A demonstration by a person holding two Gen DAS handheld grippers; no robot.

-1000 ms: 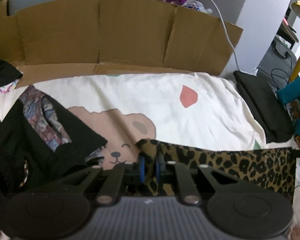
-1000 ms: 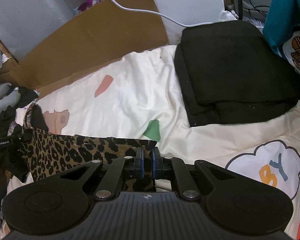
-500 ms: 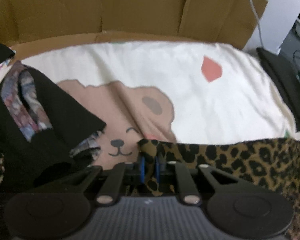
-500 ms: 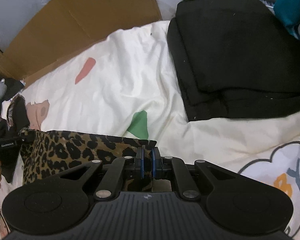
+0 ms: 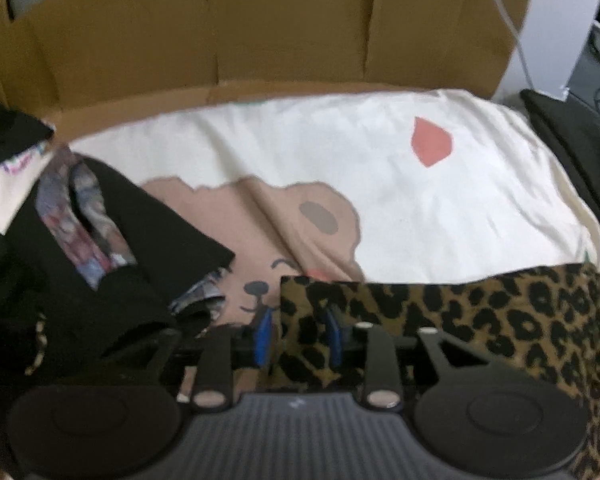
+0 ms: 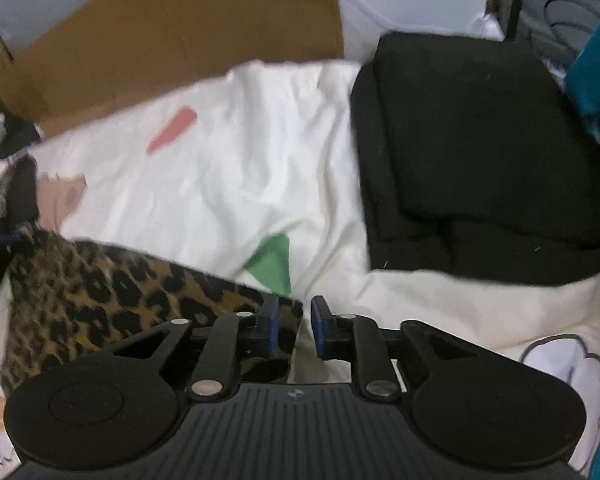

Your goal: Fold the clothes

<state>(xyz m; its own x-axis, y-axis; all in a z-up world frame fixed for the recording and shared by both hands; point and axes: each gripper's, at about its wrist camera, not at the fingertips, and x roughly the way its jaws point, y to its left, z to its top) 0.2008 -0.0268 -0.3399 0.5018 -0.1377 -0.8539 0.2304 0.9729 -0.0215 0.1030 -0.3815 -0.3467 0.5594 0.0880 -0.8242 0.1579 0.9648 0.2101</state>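
A leopard-print garment (image 5: 480, 320) lies stretched across the cream printed bedsheet (image 5: 340, 152). My left gripper (image 5: 298, 332) is open, its blue pads apart, with the garment's left corner lying loose between them. In the right wrist view the garment (image 6: 112, 292) lies at lower left. My right gripper (image 6: 294, 330) is open, and the garment's right corner sits by its left pad, no longer pinched.
A pile of black and patterned clothes (image 5: 80, 248) lies at the left. A folded black garment (image 6: 480, 152) lies on the right of the bed. Brown cardboard (image 5: 260, 28) stands along the far edge. A teal item (image 6: 596, 72) is at the far right.
Both grippers were shut on the garment's corners and have now opened, letting it go. Both moved down and forward toward the bed, laying the garment on the sheet.
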